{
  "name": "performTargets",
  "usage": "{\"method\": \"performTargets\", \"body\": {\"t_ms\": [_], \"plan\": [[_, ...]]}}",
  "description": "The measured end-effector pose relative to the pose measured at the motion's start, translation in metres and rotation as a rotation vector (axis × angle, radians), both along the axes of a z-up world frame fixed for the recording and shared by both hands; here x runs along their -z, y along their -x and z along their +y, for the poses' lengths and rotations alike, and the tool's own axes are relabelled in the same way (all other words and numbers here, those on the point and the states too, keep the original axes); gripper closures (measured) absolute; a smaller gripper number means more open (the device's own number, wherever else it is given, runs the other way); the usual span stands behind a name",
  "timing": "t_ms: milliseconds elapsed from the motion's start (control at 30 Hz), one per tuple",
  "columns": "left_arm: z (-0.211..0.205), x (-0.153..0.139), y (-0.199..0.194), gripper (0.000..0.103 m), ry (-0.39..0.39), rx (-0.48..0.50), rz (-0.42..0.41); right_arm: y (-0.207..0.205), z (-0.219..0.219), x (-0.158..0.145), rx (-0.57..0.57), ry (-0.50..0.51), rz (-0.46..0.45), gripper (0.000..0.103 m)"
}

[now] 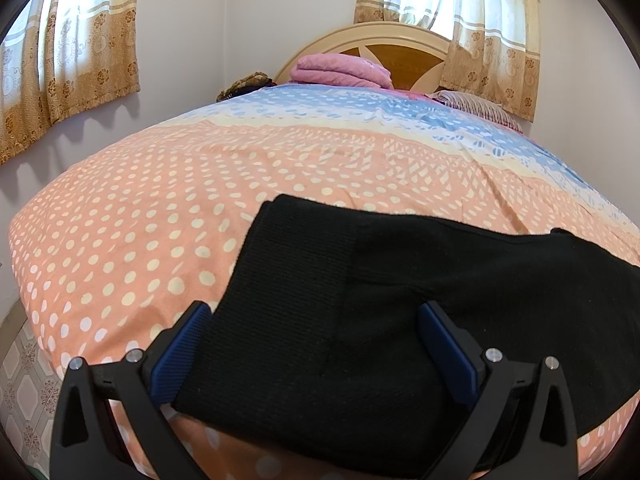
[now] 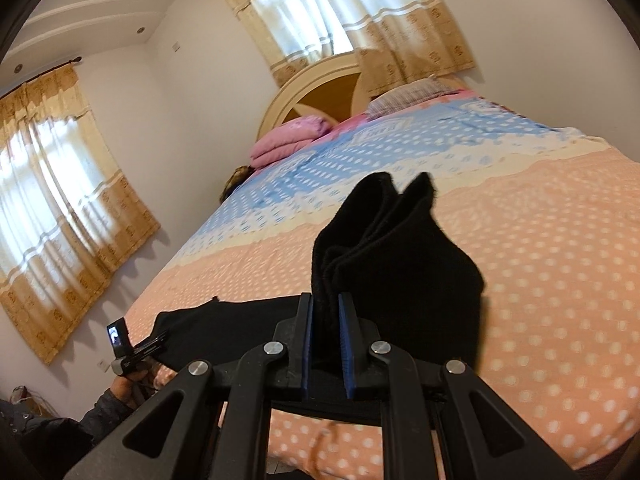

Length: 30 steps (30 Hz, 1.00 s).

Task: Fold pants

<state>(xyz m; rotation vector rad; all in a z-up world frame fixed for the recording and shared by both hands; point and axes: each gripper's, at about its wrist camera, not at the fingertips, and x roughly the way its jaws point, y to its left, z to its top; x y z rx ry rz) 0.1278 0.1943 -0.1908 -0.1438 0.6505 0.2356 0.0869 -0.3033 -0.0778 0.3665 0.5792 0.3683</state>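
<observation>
Two grippers work one pair of black pants [image 1: 400, 280] on the polka-dot bedspread [image 1: 140, 220]. Left gripper [image 1: 316, 316] stands wide open, its blue pads straddling the waistband end lying flat near the bed's edge. Right gripper [image 2: 326, 312] is nearly closed, pinching a bunched leg end lifted above the bed. One pink folded blanket [image 1: 340, 70] and one checked pillow [image 2: 404, 98] lie by the headboard [image 1: 400, 46]. Both curtains [image 1: 72, 60] are cut off, and a hand [image 2: 120, 392] is partly hidden.
</observation>
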Motion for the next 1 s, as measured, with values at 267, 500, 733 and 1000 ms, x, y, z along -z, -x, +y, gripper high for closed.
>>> {"method": "performTargets", "body": {"t_ms": [267, 500, 733, 1000], "plan": [[0.0, 0.0, 0.0, 0.0, 0.001, 0.0, -0.003, -0.02, 0.048, 0.012, -0.085, -0.002, 0.031, 0.091], [0.0, -0.001, 0.001, 0.0, 0.006, -0.004, -0.008, -0.039, 0.091, 0.03, -0.161, 0.022, 0.075, 0.091], [-0.014, -0.032, 0.011, 0.0, -0.051, -0.03, -0.087, -0.053, 0.122, 0.061, -0.211, 0.145, 0.144, 0.091], [-0.094, -0.085, 0.009, 0.0, 0.007, 0.267, -0.146, -0.056, 0.138, 0.099, -0.284, 0.234, 0.256, 0.073]]}}
